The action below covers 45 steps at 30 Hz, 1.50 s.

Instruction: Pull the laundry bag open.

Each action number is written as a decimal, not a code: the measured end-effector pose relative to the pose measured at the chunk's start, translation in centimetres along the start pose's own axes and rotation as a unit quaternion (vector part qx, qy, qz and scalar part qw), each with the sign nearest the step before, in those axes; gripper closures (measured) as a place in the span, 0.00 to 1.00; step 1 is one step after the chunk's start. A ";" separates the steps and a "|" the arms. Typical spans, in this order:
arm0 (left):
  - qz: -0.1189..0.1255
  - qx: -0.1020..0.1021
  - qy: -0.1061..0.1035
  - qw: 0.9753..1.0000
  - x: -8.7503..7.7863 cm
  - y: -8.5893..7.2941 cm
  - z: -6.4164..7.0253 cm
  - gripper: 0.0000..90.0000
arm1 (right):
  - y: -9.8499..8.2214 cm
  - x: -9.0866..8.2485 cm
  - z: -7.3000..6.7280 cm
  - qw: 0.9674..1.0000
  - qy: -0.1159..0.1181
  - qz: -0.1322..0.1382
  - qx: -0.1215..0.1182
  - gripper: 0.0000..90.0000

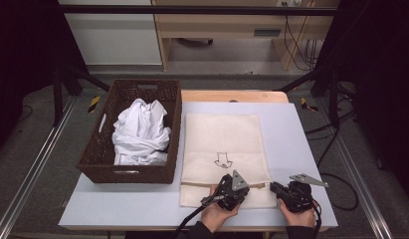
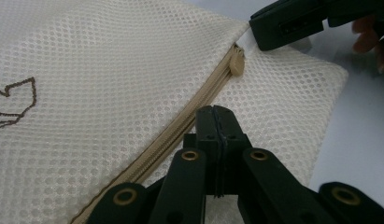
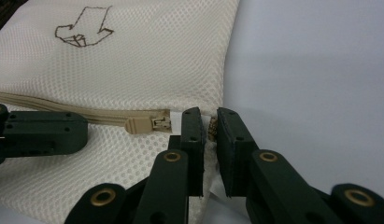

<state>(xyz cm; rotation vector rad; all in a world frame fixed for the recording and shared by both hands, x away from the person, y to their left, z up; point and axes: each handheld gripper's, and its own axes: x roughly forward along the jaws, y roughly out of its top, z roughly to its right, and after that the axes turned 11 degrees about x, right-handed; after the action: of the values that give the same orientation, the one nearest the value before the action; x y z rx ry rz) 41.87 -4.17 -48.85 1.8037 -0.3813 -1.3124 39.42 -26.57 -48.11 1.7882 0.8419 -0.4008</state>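
High view showed a cream mesh laundry bag [image 1: 224, 144] lying flat on the white bench [image 1: 296, 129], with a small arrow drawing [image 1: 224, 160] stitched near its middle. Its zipper [image 2: 180, 128] ran across the near end, and the tan zipper pull [image 3: 142, 125] sat close to the bag's right edge.

The left tool [image 1: 231, 191] rested on the bag beside the zipper line; in the left gripper view its jaws stood pressed together on the mesh just at the zipper, and whether they pinched any fabric could not be told. The right tool [image 1: 286, 193] was at the bag's right edge. In the right gripper view its jaws stood narrow, with the edge of the bag and the zipper's end between them; a thin gap showed between the pads, so a firm grip could not be confirmed. The two tools were near each other, with the zipper pull between them.

A dark wicker basket [image 1: 130, 172] stood just left of the bag, touching or nearly touching its long edge, and held a crumpled white garment [image 1: 141, 132]. Beyond the bench, a strip of wooden tabletop [image 1: 232, 95] and black frame bars [image 1: 192, 10] were visible, well away from the hands.
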 end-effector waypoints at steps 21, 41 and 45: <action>-0.001 -0.005 -0.006 1.000 0.0 0.0 -0.2 0.99 | 0.7 -0.3 -0.8 0.996 0.082 0.016 -0.019 0.86; 0.016 0.005 -0.009 1.000 0.7 2.3 -0.5 0.82 | 0.9 -0.8 -1.6 0.995 0.096 0.017 -0.031 0.91; 0.010 0.010 -0.017 1.000 1.1 2.3 -0.5 0.81 | 0.9 -0.8 -1.8 0.994 0.098 0.018 -0.033 0.92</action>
<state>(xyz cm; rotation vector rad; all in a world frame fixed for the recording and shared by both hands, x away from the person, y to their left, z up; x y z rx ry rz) 43.33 -6.05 -47.71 1.7912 -0.4309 -1.3315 39.32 -25.35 -46.30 1.7989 0.9484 -0.1735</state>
